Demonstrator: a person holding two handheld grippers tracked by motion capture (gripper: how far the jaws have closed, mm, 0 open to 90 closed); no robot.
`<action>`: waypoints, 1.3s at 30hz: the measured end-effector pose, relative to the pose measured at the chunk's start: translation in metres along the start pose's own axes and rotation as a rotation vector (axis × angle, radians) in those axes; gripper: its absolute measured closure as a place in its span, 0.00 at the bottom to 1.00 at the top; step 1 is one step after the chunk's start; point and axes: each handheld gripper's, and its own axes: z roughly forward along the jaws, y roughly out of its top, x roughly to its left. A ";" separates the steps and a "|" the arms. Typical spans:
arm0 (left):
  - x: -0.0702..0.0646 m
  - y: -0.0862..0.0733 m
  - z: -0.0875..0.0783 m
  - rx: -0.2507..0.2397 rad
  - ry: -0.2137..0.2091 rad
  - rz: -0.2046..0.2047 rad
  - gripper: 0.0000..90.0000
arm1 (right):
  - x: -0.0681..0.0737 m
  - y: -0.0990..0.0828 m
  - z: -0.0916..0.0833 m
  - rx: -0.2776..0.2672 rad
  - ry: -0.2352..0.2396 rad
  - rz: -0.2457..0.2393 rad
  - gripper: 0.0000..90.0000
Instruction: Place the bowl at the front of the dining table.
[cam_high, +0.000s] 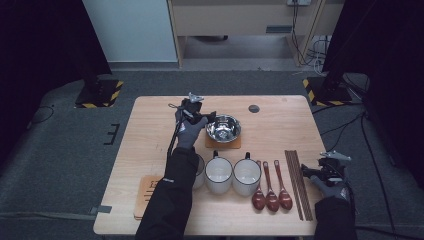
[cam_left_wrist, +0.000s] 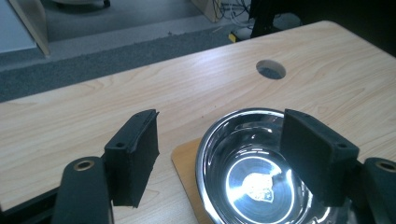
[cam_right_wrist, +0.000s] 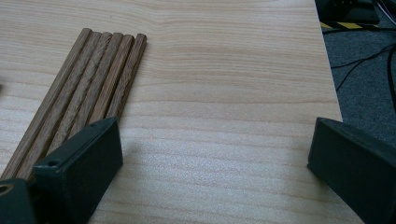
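Hovering over the steel bowl (cam_high: 223, 128), my left gripper (cam_high: 206, 119) sits just above centre of the high view, jaws apart with nothing between them. In the left gripper view the left gripper (cam_left_wrist: 219, 154) straddles the bowl's near rim: one jaw stands over bare wood at lower left, the other over the bowl (cam_left_wrist: 247, 172) at lower right, neither pad touching it.

Bowl: shiny, empty, upright, resting on a small wooden coaster (cam_high: 222, 143) in the middle of the bench (cam_high: 150, 125). The coaster's corner (cam_left_wrist: 184, 158) shows at the bowl's left in the left gripper view.

Right gripper (cam_high: 312, 172): lower right of the high view, at the bench's right edge, just right of the chopsticks (cam_high: 298, 182). In the right gripper view the right gripper (cam_right_wrist: 212, 154) has its jaws wide apart over bare bench, empty; the chopsticks (cam_right_wrist: 93, 88) lie side by side at the left of that frame, their near ends passing behind the left jaw.

Other items, lower half of the high view, in a row:
- two white mugs (cam_high: 232, 175), upright, side by side; a third vessel partly hidden behind my left sleeve (cam_high: 172, 195)
- three dark red spoons (cam_high: 271, 192), bowls toward me, right of the mugs
- a flat wooden board (cam_high: 147, 195) at lower left, partly under my sleeve
- a round cable hole (cam_high: 254, 108) in the bench, upper right of the bowl.
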 end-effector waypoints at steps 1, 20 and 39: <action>0.000 0.000 -0.004 -0.004 -0.007 -0.006 0.29 | 0.000 0.000 0.000 0.000 0.000 0.000 0.03; -0.004 0.006 -0.080 -0.092 -0.046 0.071 0.27 | 0.000 0.000 0.000 0.000 0.000 0.000 0.03; 0.016 -0.053 -0.145 -0.146 -0.038 0.030 0.25 | 0.000 0.000 0.000 0.001 0.001 0.003 0.03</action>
